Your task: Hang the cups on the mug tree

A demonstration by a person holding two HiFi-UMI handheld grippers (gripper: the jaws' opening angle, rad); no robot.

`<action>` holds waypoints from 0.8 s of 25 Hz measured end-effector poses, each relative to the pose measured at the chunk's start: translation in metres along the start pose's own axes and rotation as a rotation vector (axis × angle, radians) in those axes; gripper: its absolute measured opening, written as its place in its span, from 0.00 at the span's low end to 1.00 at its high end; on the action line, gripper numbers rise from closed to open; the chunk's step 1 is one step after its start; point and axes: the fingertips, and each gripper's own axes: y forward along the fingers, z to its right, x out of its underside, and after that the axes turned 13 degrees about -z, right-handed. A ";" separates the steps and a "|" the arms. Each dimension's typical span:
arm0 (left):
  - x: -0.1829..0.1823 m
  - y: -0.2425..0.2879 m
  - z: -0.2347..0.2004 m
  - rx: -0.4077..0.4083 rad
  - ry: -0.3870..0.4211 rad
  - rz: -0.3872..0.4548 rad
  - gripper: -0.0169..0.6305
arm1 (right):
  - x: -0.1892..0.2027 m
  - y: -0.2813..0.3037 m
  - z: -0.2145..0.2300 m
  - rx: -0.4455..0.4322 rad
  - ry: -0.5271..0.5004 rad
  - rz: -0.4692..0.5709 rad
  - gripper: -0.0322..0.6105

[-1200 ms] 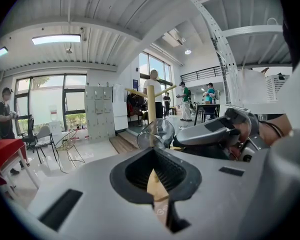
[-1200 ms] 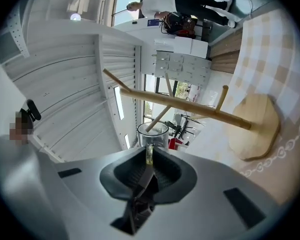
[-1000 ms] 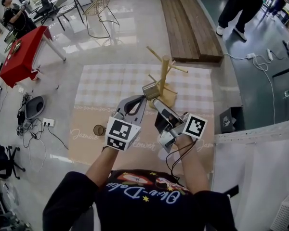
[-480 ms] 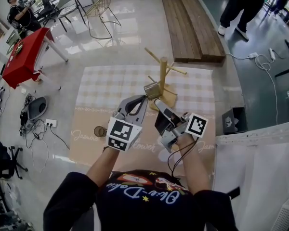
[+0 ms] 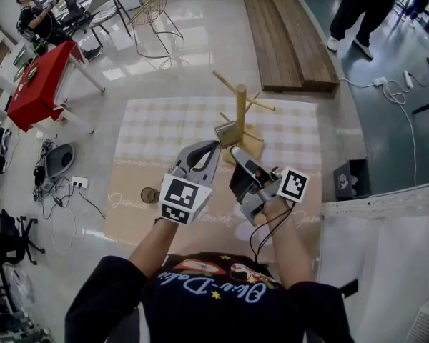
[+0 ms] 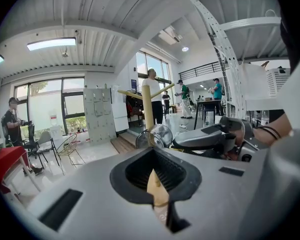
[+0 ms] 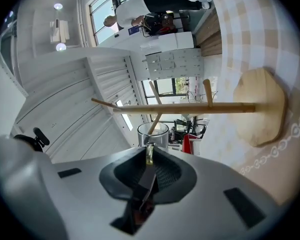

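Jaws of right gripper (image 7: 149,158) half-hide the cup (image 7: 152,134) handle.

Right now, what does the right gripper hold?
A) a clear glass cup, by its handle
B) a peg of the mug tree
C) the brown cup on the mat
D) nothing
A: the right gripper is clamped on the handle of the clear glass cup, near the mug tree.

A glossy pale floor (image 5: 200,56) carries a checked mat (image 5: 157,127). A red table (image 5: 41,84) and a wire chair (image 5: 154,9) stand far left, with wooden planks (image 5: 286,34) beyond. Tall windows (image 6: 72,104) and a ceiling strip light (image 6: 52,44) give light.
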 end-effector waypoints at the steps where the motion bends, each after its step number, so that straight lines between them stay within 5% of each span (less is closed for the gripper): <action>1: 0.000 0.000 0.000 -0.001 0.001 -0.001 0.03 | 0.000 0.000 0.000 -0.008 0.007 0.002 0.12; 20: -0.004 0.003 0.002 -0.007 0.025 -0.010 0.03 | -0.004 -0.002 0.004 -0.077 0.091 0.026 0.12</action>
